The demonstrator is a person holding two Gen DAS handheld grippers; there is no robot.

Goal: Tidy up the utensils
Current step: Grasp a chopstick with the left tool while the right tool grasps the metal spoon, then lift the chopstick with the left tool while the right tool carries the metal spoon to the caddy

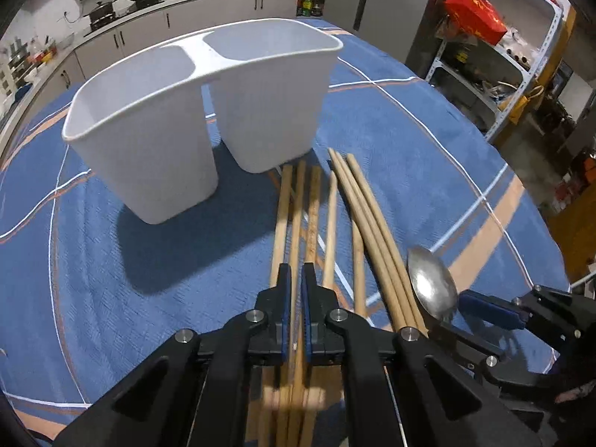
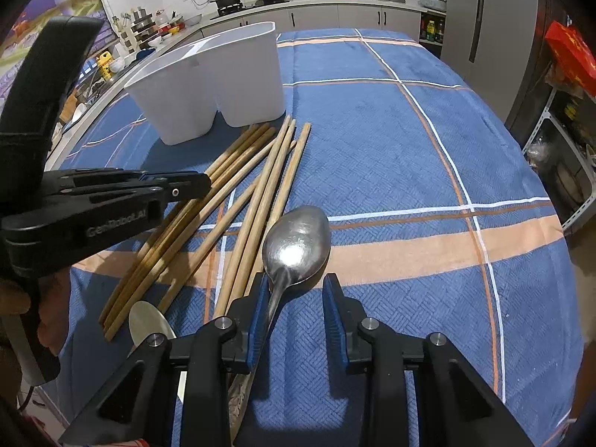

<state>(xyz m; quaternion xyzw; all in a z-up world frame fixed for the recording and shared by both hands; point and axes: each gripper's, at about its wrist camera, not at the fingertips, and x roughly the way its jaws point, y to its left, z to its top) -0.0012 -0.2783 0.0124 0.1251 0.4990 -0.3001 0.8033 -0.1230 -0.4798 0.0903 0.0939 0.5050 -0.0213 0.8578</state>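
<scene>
Several wooden chopsticks [image 1: 357,201] lie fanned on the blue checked cloth in front of a white two-compartment holder [image 1: 149,141], which stands upright with nothing showing inside. My left gripper [image 1: 297,279] is shut on one chopstick [image 1: 296,223] near the middle of the bundle. A steel spoon [image 2: 296,242] lies to the right of the chopsticks. My right gripper [image 2: 296,290] is open around the spoon's handle, which rests against the left pad [image 2: 257,320] while the right pad stands clear of it. A second spoon [image 2: 149,320] shows partly behind that gripper.
The cloth-covered table [image 2: 428,149] stretches far to the right of the utensils. A person's hand [image 2: 48,309] holds the left gripper at the table's near left edge. Kitchen counters [image 2: 335,11] run behind the table, and a metal shelf [image 1: 521,74] stands to the right.
</scene>
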